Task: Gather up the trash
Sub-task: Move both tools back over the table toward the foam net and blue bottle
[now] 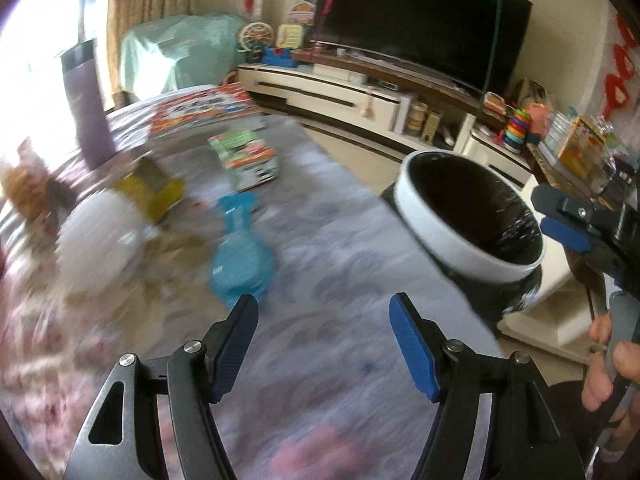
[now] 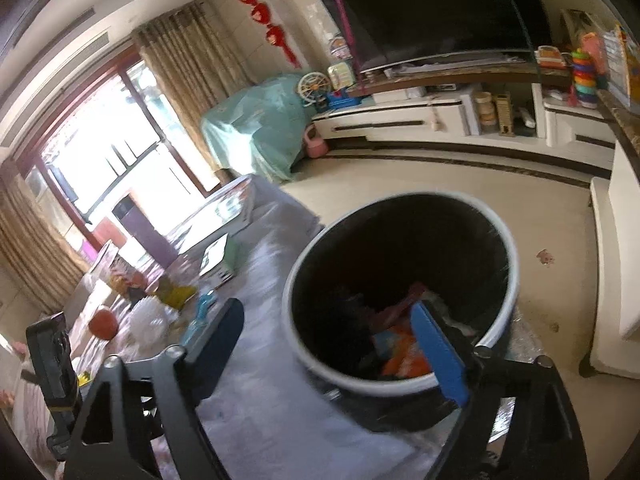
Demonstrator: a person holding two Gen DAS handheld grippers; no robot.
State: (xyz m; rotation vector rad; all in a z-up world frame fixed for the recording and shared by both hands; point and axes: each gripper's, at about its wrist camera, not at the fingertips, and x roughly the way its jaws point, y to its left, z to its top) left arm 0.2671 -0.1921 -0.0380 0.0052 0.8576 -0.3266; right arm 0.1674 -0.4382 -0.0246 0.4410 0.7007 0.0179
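A white-rimmed bin with a black liner (image 1: pixel 472 216) stands beside the table's right edge; in the right wrist view (image 2: pixel 400 280) it holds an orange wrapper (image 2: pixel 404 352) and other scraps. My left gripper (image 1: pixel 324 344) is open and empty above the grey patterned tablecloth (image 1: pixel 340 240). Ahead of it lie a blue plastic piece (image 1: pixel 240 256), a white crumpled wad (image 1: pixel 100 240) and a yellow wrapper (image 1: pixel 156 192). My right gripper (image 2: pixel 332 344) is open and empty, hovering at the bin's near rim; it also shows in the left wrist view (image 1: pixel 568 220).
A green and white carton (image 1: pixel 248 160), a purple tumbler (image 1: pixel 86 104) and a printed box (image 1: pixel 204 108) sit further back on the table. A TV (image 1: pixel 420 24) on a low white cabinet (image 1: pixel 360 92) lines the far wall. An orange ball (image 2: pixel 103 322) lies at the table's left.
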